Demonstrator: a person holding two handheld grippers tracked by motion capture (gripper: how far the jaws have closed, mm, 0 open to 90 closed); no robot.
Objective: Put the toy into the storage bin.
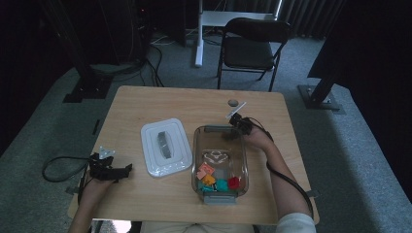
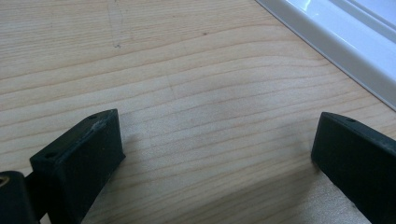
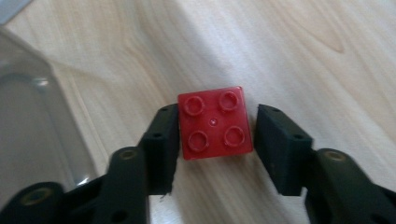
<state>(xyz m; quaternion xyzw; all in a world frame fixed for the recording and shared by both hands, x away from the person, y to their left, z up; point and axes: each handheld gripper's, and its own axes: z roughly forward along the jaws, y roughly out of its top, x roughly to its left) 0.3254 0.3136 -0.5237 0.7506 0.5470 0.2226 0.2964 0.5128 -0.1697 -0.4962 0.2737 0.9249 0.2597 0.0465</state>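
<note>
While the right gripper (image 3: 214,128) is closing on a red brick (image 3: 214,122), the left one is idling on the table.

Seen from above, the right gripper (image 1: 239,122) is working just past the far right corner of the clear bin (image 1: 243,160), with the lid (image 1: 165,145) lying left of it and loose bricks (image 1: 216,180) sitting at the bin's near end; the left gripper (image 1: 108,167) is resting near the table's (image 1: 145,104) left edge. Left gripper view: jaws are standing wide apart over bare wood, holding nothing, the lid's rim (image 2: 327,39) running close on the far right. Right gripper view: the brick is sitting between the jaws, one pad touching and the other a sliver off, so it could be twisting or slipping when lifted. The bin wall (image 3: 42,107) is crowding the left; open wood is lying to the right.
</note>
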